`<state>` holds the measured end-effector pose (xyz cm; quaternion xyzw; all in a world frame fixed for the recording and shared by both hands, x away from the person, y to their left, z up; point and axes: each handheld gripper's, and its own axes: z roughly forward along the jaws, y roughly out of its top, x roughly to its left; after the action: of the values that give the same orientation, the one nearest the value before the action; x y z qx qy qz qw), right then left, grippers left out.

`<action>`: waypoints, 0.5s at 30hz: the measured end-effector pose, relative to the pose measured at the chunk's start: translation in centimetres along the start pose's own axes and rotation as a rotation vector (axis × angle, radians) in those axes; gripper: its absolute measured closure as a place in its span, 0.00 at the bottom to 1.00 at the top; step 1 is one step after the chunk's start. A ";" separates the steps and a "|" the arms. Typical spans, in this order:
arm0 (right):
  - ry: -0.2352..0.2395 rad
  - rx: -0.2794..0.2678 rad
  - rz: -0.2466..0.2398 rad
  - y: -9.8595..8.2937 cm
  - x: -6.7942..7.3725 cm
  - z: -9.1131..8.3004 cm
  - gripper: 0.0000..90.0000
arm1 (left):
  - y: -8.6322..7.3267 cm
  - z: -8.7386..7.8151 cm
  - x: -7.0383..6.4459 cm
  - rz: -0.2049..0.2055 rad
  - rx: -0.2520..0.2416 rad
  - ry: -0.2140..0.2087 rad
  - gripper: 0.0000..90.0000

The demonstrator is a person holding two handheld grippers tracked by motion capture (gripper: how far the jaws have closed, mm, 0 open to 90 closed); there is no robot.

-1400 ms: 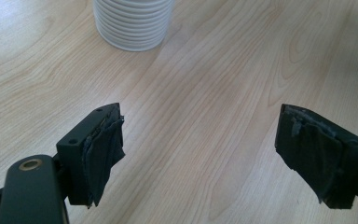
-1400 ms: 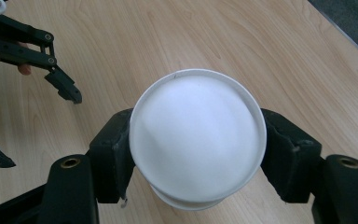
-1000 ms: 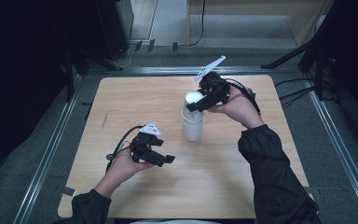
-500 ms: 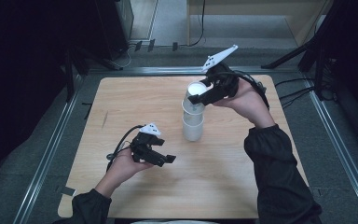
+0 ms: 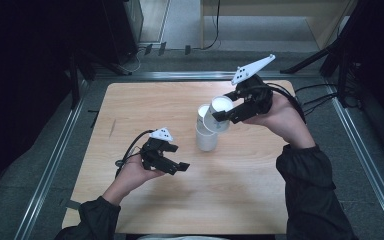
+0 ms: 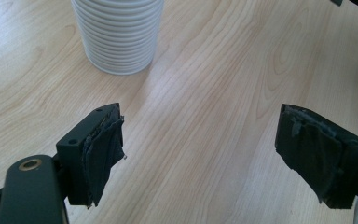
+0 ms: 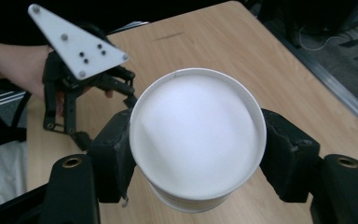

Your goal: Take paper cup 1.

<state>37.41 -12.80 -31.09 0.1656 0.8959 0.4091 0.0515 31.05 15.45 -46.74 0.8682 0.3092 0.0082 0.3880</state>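
Note:
A stack of white ribbed paper cups stands upright near the middle of the wooden table. My right gripper holds one white cup tilted in the air just above and right of the stack, jaws shut on its sides. In the right gripper view the cup sits between both pads, its round end facing the camera. My left gripper hovers low over the table, front left of the stack, open and empty. The left gripper view shows the stack's base ahead of its wide-apart jaws.
Metal rails frame the table on both sides and at the back. Cables trail off to the right of the table. Bare wood lies between the two forearms.
The right gripper has lifted the cup up off the stack and tilted it, moving slightly right. The left gripper has stayed where it was.

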 end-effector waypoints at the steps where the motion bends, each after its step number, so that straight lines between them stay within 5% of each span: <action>1: 0.001 0.008 -0.006 -0.3 0.1 0.0 0.38 | 0.3 -0.1 0.1 0.000 -0.009 -0.010 0.17; 7: 0.006 0.023 0.005 -1.5 0.6 0.0 0.38 | 1.1 -0.3 0.5 -0.016 -0.040 -0.050 0.15; 15: 0.001 0.032 -0.008 -4.0 1.5 0.0 0.38 | 1.6 -0.4 0.0 0.038 -0.055 -0.059 0.15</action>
<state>34.93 -14.75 -34.06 0.1626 0.9029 0.3948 0.0498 31.83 14.95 -45.37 0.8628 0.2807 -0.0012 0.4205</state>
